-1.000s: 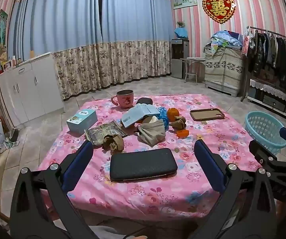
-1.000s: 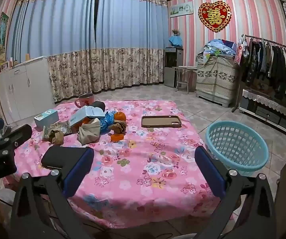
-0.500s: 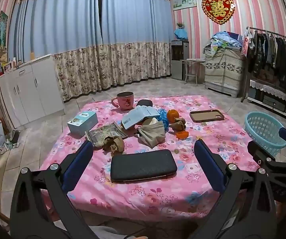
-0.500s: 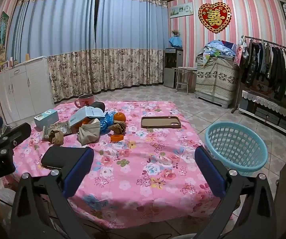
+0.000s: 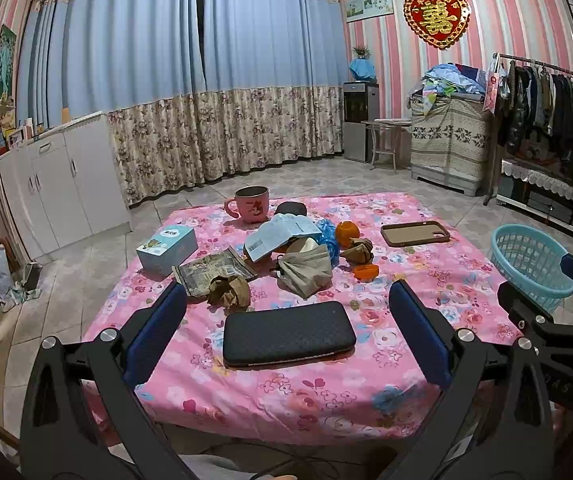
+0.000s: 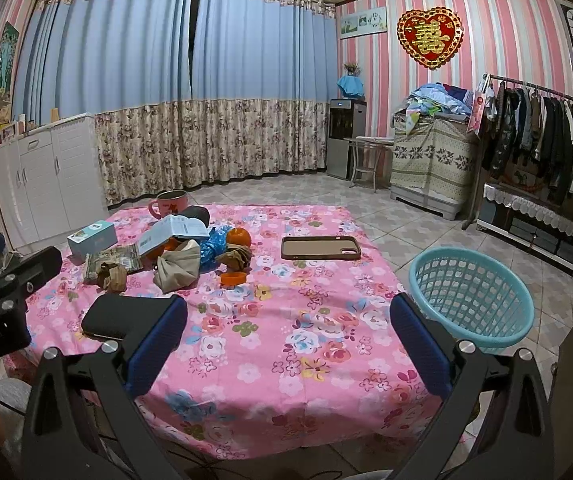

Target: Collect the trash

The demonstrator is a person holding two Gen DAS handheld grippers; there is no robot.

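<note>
Trash lies in a heap on the pink floral table (image 5: pixel 426 280): a crumpled brown paper ball (image 5: pixel 228 290), a flat wrapper (image 5: pixel 210 270), a beige wad (image 5: pixel 306 268), blue plastic (image 5: pixel 328 234), orange peel (image 5: pixel 366 271) and a brown scrap (image 5: pixel 358 250). The same heap shows in the right wrist view, with the beige wad (image 6: pixel 178 266) and peel (image 6: pixel 233 278). A turquoise basket (image 6: pixel 472 300) stands on the floor right of the table. My left gripper (image 5: pixel 286 332) is open and empty above the table's near edge. My right gripper (image 6: pixel 286 336) is open and empty, beside the basket.
A black case (image 5: pixel 288 338) lies between my left fingers' line of sight. A pink mug (image 5: pixel 251 204), a teal box (image 5: pixel 167 244), an orange (image 5: pixel 346 230), a paper booklet (image 5: pixel 278 234) and a brown phone case (image 5: pixel 414 233) are on the table. A clothes rack (image 6: pixel 546 120) stands right.
Both grippers have drawn back and risen very slightly; the table looks a touch farther. Nothing on the table has moved.
</note>
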